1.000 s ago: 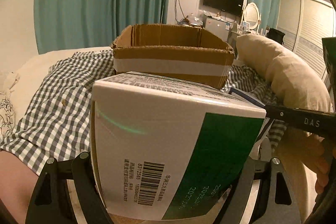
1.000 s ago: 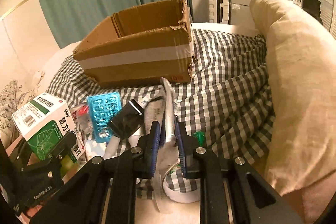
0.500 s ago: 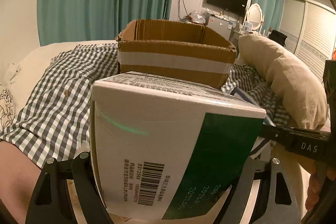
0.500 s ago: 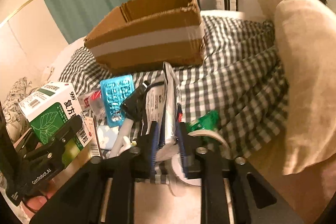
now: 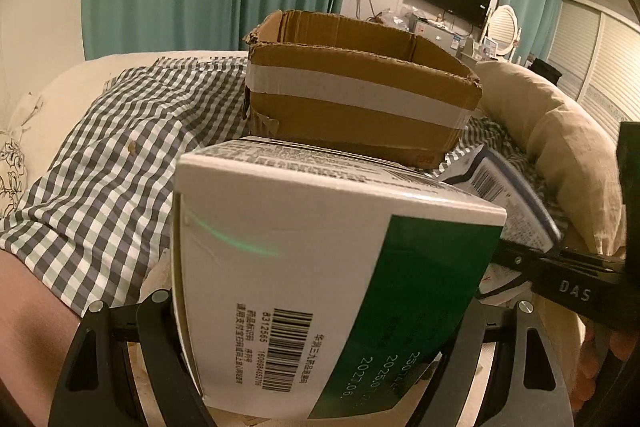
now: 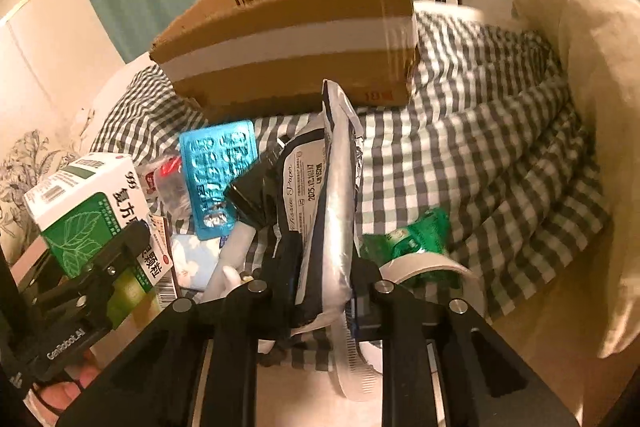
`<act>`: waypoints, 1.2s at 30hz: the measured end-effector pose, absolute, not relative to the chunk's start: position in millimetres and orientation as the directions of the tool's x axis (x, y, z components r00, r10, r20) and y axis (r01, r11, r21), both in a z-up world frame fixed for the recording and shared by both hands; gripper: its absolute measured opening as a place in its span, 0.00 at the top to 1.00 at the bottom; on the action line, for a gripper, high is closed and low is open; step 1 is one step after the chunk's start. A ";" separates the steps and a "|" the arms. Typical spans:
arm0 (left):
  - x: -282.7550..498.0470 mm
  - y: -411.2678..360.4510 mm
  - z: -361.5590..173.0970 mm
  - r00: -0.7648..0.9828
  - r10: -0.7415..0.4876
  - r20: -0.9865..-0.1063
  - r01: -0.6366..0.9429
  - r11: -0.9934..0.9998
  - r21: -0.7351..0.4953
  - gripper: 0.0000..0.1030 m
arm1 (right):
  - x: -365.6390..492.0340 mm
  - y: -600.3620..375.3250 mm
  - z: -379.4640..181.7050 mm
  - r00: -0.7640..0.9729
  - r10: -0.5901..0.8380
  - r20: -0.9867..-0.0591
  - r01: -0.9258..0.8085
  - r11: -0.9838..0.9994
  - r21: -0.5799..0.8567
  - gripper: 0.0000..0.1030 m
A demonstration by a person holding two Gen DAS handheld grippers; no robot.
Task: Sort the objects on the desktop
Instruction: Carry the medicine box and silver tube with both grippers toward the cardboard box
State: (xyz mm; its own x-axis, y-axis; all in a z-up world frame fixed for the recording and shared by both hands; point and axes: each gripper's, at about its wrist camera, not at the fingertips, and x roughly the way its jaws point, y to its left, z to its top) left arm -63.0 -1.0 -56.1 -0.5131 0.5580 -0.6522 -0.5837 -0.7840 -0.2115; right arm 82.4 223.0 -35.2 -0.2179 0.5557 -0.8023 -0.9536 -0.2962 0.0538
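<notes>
In the left wrist view your left gripper stands wide, clamped on the green-and-white medicine box that fills the lower centre; the cardboard box sits just beyond it at centre on the checked cloth; you look mid-carry, so next lift it over the near rim and release.

In the right wrist view your right gripper is closing narrow on a tissue pack at centre, standing on edge; the blue blister pack and green wrapper lie loose beside it; carry the pack up to the carton in the upper centre.
</notes>
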 end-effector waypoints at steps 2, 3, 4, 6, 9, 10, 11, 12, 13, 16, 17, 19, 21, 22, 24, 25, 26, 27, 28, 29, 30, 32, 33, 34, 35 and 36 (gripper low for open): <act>-62.1 -1.4 -54.3 -0.518 0.562 -0.645 -0.588 -0.782 -0.208 0.17 | 81.7 219.3 -29.5 -0.216 0.571 -0.792 -0.952 -0.304 0.041 0.83; -63.2 -2.3 -52.7 -0.522 0.562 -0.642 -0.589 -0.782 -0.206 0.17 | 81.3 216.8 -26.7 -0.217 0.579 -0.786 -0.951 -0.307 0.037 0.83; -62.5 -2.6 -50.7 -0.527 0.562 -0.637 -0.589 -0.782 -0.203 0.17 | 81.1 214.1 -22.5 -0.215 0.589 -0.779 -0.951 -0.308 0.030 0.83; -61.7 -4.1 -45.4 -0.537 0.565 -0.627 -0.590 -0.782 -0.199 0.17 | 80.6 208.8 -16.5 -0.219 0.603 -0.767 -0.950 -0.312 0.026 0.83; -57.9 -5.3 -37.4 -0.553 0.567 -0.610 -0.593 -0.783 -0.190 0.17 | 80.1 199.5 -5.4 -0.226 0.626 -0.746 -0.947 -0.322 0.017 0.83; -56.4 -5.7 -34.6 -0.558 0.568 -0.605 -0.595 -0.782 -0.185 0.17 | 79.6 197.0 -3.1 -0.226 0.631 -0.743 -0.946 -0.324 0.013 0.83; -54.9 -5.8 -31.5 -0.562 0.570 -0.599 -0.598 -0.781 -0.180 0.17 | 78.8 194.4 0.7 -0.226 0.638 -0.736 -0.946 -0.325 0.008 0.83; -53.4 -6.1 -29.0 -0.567 0.570 -0.595 -0.599 -0.781 -0.177 0.17 | 78.8 192.1 3.3 -0.228 0.643 -0.731 -0.945 -0.326 0.008 0.83; -51.9 -6.6 -26.3 -0.571 0.571 -0.590 -0.599 -0.781 -0.176 0.17 | 78.5 189.8 6.7 -0.231 0.645 -0.728 -0.945 -0.327 0.010 0.83; -49.1 -7.5 -18.3 -0.582 0.572 -0.579 -0.600 -0.782 -0.170 0.17 | 76.7 183.7 12.2 -0.240 0.653 -0.718 -0.943 -0.333 0.012 0.83; -48.3 -7.6 -15.7 -0.583 0.573 -0.576 -0.601 -0.781 -0.168 0.17 | 76.1 182.4 13.9 -0.244 0.654 -0.716 -0.942 -0.335 0.014 0.83; -48.3 -7.8 -10.9 -0.587 0.574 -0.572 -0.600 -0.782 -0.169 0.17 | 74.7 179.7 18.1 -0.253 0.658 -0.709 -0.940 -0.342 0.019 0.83; -48.8 -7.9 -6.1 -0.590 0.575 -0.567 -0.597 -0.783 -0.172 0.17 | 72.3 177.6 23.2 -0.261 0.664 -0.701 -0.937 -0.350 0.018 0.83; -48.8 -7.6 -3.1 -0.593 0.573 -0.566 -0.596 -0.785 -0.171 0.17 | 71.0 177.0 26.5 -0.266 0.668 -0.695 -0.935 -0.355 0.016 0.83; -49.4 -5.9 2.8 -0.598 0.573 -0.561 -0.596 -0.785 -0.167 0.17 | 68.7 176.5 32.1 -0.270 0.676 -0.685 -0.933 -0.360 0.012 0.83; -50.5 -5.3 5.5 -0.601 0.571 -0.559 -0.595 -0.787 -0.163 0.17 | 67.4 176.8 35.2 -0.273 0.680 -0.680 -0.932 -0.362 0.011 0.83; -51.7 -4.6 8.7 -0.606 0.570 -0.555 -0.595 -0.788 -0.159 0.17 | 66.0 177.6 38.4 -0.273 0.684 -0.676 -0.932 -0.362 0.011 0.83; -52.7 -4.1 11.4 -0.609 0.570 -0.552 -0.595 -0.788 -0.157 0.17 | 65.0 178.2 41.0 -0.276 0.687 -0.672 -0.931 -0.364 0.011 0.83; -53.9 -3.4 14.0 -0.612 0.570 -0.549 -0.595 -0.788 -0.155 0.17 | 63.7 179.3 43.9 -0.279 0.690 -0.668 -0.930 -0.367 0.010 0.83; -55.2 -2.6 16.6 -0.616 0.568 -0.545 -0.596 -0.789 -0.150 0.17 | 62.8 180.2 45.7 -0.281 0.691 -0.666 -0.929 -0.370 0.009 0.83; -56.1 -1.4 19.0 -0.620 0.567 -0.543 -0.597 -0.789 -0.144 0.17 | 61.2 181.8 48.3 -0.282 0.694 -0.662 -0.928 -0.373 0.004 0.83; -59.6 2.6 24.6 -0.626 0.563 -0.540 -0.598 -0.791 -0.131 0.17 | 59.7 184.3 51.0 -0.281 0.699 -0.657 -0.927 -0.374 -0.003 0.83; -61.6 4.2 27.5 -0.627 0.563 -0.538 -0.599 -0.790 -0.129 0.17 | 58.9 186.0 53.3 -0.281 0.701 -0.656 -0.927 -0.376 -0.004 0.83; -63.6 5.9 30.3 -0.628 0.564 -0.536 -0.600 -0.789 -0.128 0.17 | 57.8 187.7 55.6 -0.282 0.703 -0.653 -0.926 -0.377 -0.006 0.83; -66.1 7.9 33.6 -0.630 0.565 -0.533 -0.600 -0.789 -0.129 0.17 | 56.9 190.3 58.6 -0.281 0.706 -0.650 -0.926 -0.378 -0.010 0.83; -68.5 10.0 36.4 -0.631 0.566 -0.531 -0.600 -0.790 -0.129 0.17 | 56.7 192.2 61.7 -0.279 0.710 -0.646 -0.926 -0.377 -0.014 0.83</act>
State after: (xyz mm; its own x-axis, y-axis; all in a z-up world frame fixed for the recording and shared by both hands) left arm -68.5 10.0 36.4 -0.6314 0.5656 -0.5306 -0.5996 -0.7899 -0.1286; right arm 56.7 192.2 61.7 -0.2794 0.7103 -0.6461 -0.9262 -0.3767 -0.0135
